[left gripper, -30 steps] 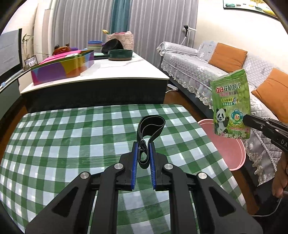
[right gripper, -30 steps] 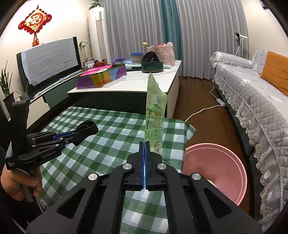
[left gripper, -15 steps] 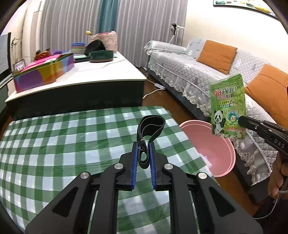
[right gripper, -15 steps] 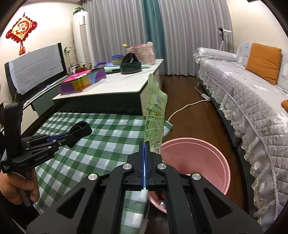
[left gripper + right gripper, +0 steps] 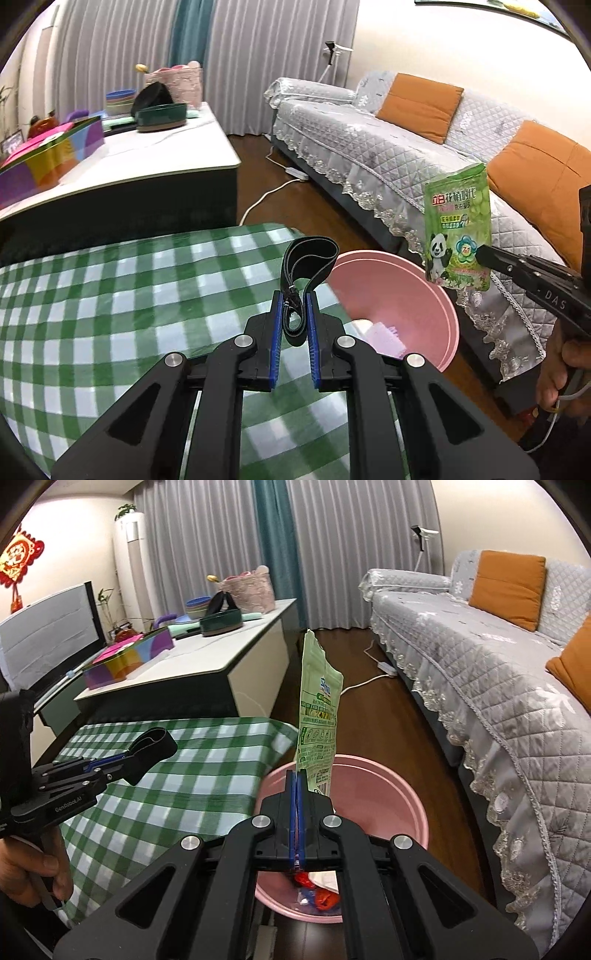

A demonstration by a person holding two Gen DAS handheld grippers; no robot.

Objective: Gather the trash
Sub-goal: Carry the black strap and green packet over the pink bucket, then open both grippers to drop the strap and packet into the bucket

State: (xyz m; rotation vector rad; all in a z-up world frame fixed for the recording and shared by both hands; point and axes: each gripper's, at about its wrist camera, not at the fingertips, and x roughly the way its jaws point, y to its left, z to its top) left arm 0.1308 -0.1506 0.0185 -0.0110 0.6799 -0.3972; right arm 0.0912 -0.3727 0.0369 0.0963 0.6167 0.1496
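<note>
Pink bin (image 5: 413,794) sits between checkered table (image 5: 192,760) and sofa (image 5: 480,672).

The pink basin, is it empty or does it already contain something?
Not empty. The pink basin on the floor holds red and white wrappers at its bottom, seen in the right wrist view.

1. A table (image 5: 110,295) with a green-and-white checked cloth (image 5: 207,760); the cloth's corner droops over the edge beside the bin.
2. The wood floor (image 5: 417,723) carries a pink bin (image 5: 406,794), just beside the table. Red and white scraps lie in the bin's bottom.
3. A white power strip (image 5: 386,667) and its cord lie on the floor near the sofa (image 5: 480,657).
4. A white-topped counter (image 5: 207,661) behind the table bears a multicoloured box (image 5: 129,661), a dark green tray (image 5: 221,624), stacked bowls (image 5: 197,605) and a pink basket (image 5: 247,590).
</note>
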